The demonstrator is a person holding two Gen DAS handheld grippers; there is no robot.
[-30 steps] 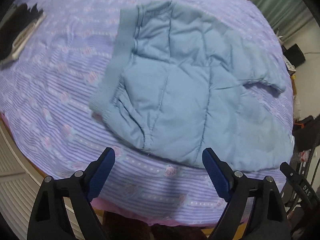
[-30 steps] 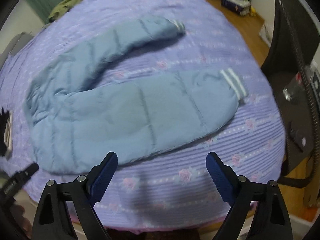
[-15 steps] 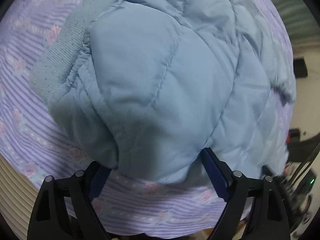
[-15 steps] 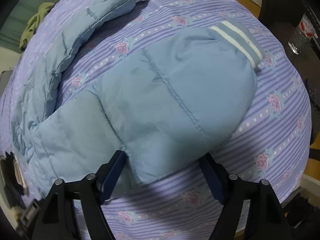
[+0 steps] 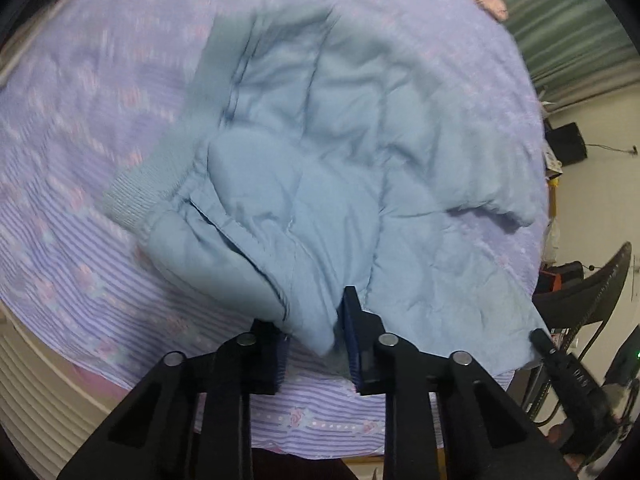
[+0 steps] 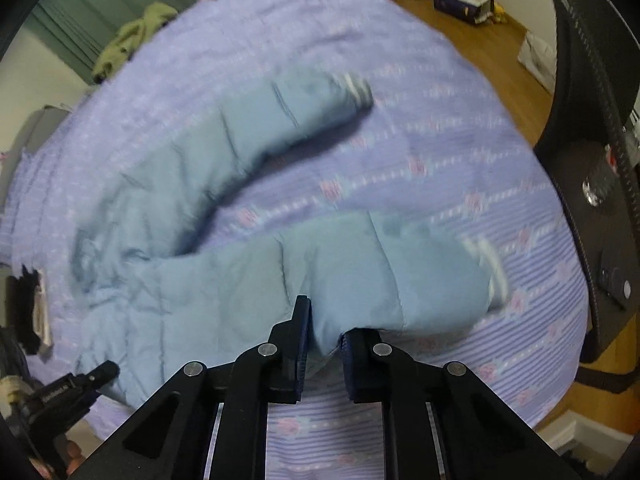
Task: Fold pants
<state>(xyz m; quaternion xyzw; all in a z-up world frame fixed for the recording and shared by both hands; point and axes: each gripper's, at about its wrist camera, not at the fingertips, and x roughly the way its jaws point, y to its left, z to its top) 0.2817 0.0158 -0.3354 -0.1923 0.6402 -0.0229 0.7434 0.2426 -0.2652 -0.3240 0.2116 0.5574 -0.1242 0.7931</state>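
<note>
Light blue padded pants (image 5: 328, 168) lie spread on a purple striped bedspread (image 5: 80, 208). The ribbed waistband (image 5: 160, 168) is at the left in the left wrist view. My left gripper (image 5: 316, 340) is shut on the near edge of the pants below the waist, and the fabric bunches up between its pads. In the right wrist view the two legs (image 6: 248, 152) run apart, each ending in a white-striped cuff (image 6: 486, 268). My right gripper (image 6: 324, 340) is shut on the near edge of the nearer leg (image 6: 360, 272).
The bedspread (image 6: 440, 160) ends close in front of both grippers. A black chair (image 6: 592, 160) stands at the right over the wooden floor (image 6: 488, 48). A dark object (image 6: 28, 312) lies at the bed's left edge. A green cloth (image 6: 132, 36) lies at the far end.
Both grippers were open around the pants' near edge half a second ago. Now both have shut on the fabric and pulled back, lifting it a little; both views are blurred by motion.
</note>
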